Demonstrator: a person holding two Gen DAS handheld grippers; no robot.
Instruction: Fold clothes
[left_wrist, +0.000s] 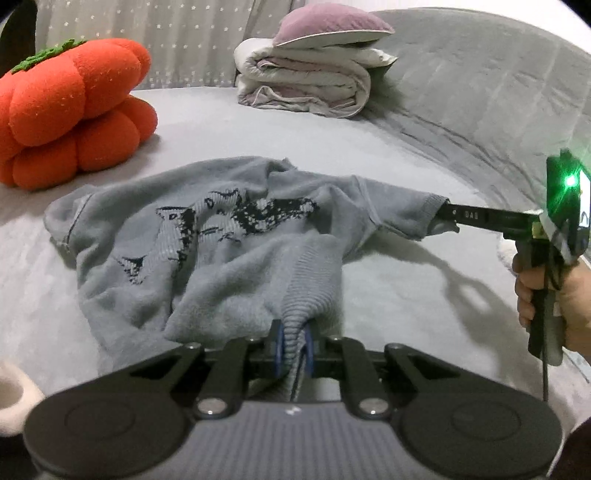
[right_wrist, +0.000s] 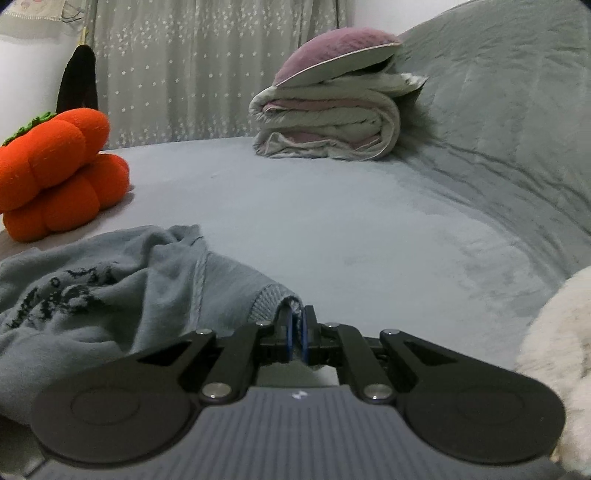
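Note:
A grey-blue knit sweater (left_wrist: 207, 236) with a black pattern lies rumpled on the grey bed. My left gripper (left_wrist: 293, 343) is shut on its ribbed hem, which bunches between the blue pads and is lifted off the sheet. My right gripper (left_wrist: 448, 218), held by a hand (left_wrist: 554, 295) at the right edge of the left wrist view, pinches the cuff of the right sleeve. In the right wrist view that gripper (right_wrist: 296, 328) is shut on the ribbed sleeve cuff (right_wrist: 273, 301), with the sweater's body (right_wrist: 92, 295) trailing to the left.
An orange pumpkin-shaped cushion (left_wrist: 70, 114) sits at the left. A folded quilt (left_wrist: 306, 85) with a purple pillow (left_wrist: 332, 26) on top lies at the back. The grey bedsheet (right_wrist: 351, 214) stretches ahead. Something white and fluffy (right_wrist: 561, 350) is at the right.

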